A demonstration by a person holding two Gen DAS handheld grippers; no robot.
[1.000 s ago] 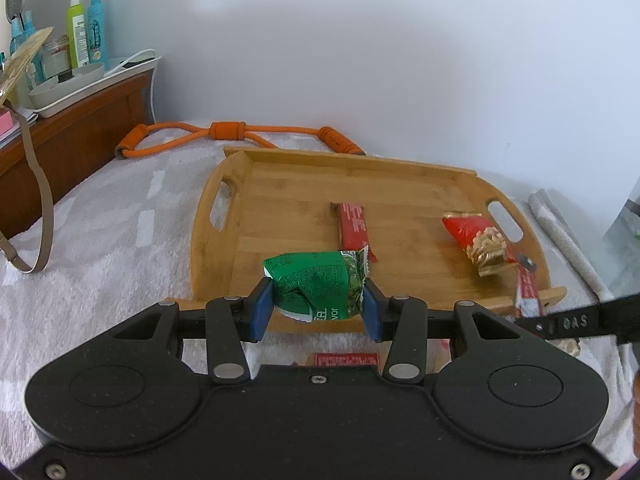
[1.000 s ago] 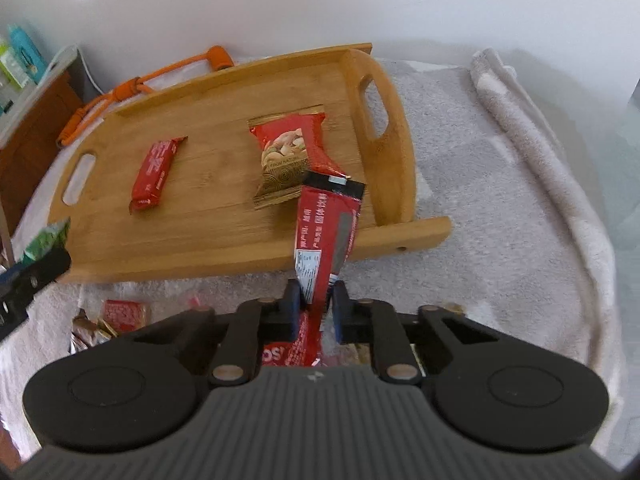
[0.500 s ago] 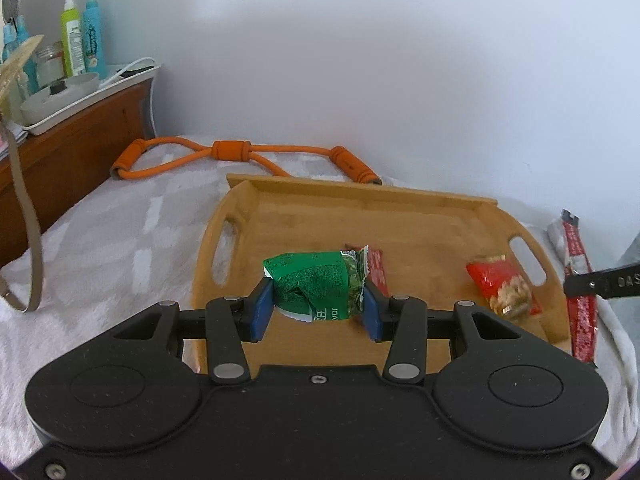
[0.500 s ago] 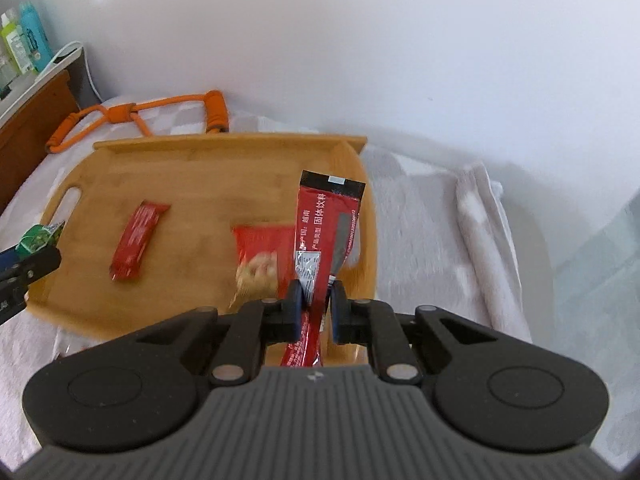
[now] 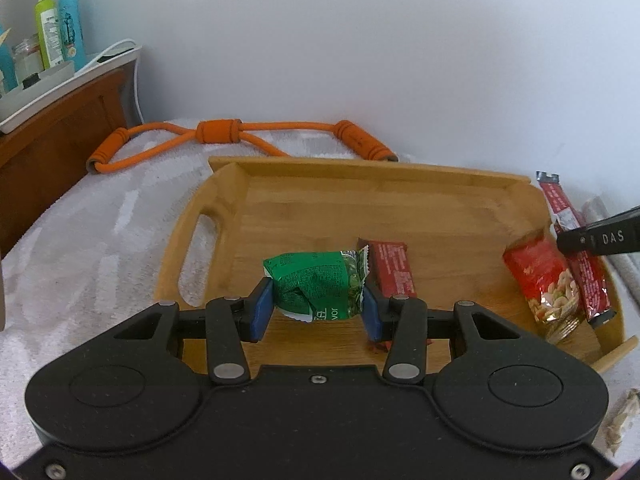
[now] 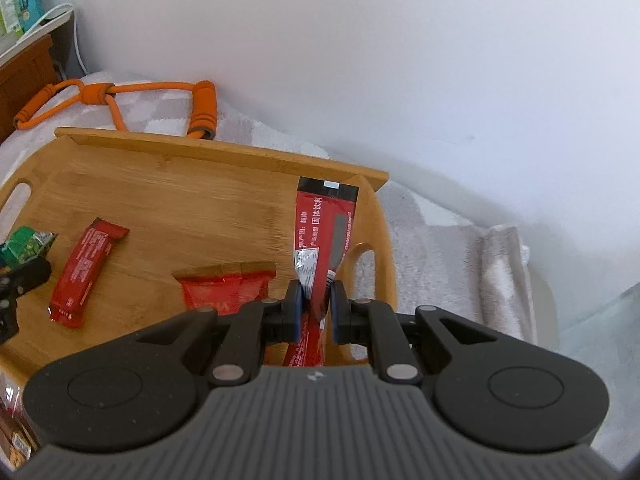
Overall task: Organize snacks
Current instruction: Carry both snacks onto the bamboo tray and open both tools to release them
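Observation:
My left gripper [image 5: 318, 304] is shut on a green snack packet [image 5: 316, 288] and holds it above the near-left part of the bamboo tray [image 5: 304, 200]. My right gripper [image 6: 316, 300] is shut on a long red stick sachet [image 6: 322, 232], held over the tray's right end [image 6: 372, 216]; the sachet also shows in the left wrist view [image 5: 576, 248]. A red bar [image 5: 390, 268] and a red nut packet [image 5: 544, 284] lie on the tray; they also show in the right wrist view, the bar [image 6: 82, 268] and the packet [image 6: 228, 288].
An orange resistance band [image 5: 224, 136] lies behind the tray by the white wall. A wooden cabinet with bottles [image 5: 52, 28] stands at far left. A rolled towel [image 6: 504, 272] lies right of the tray. More snacks [image 6: 12, 420] lie on the cloth near me.
Both grippers have moved forward over the tray with their packets. The right one now hangs the sachet over the tray's right end beside the nut packet.

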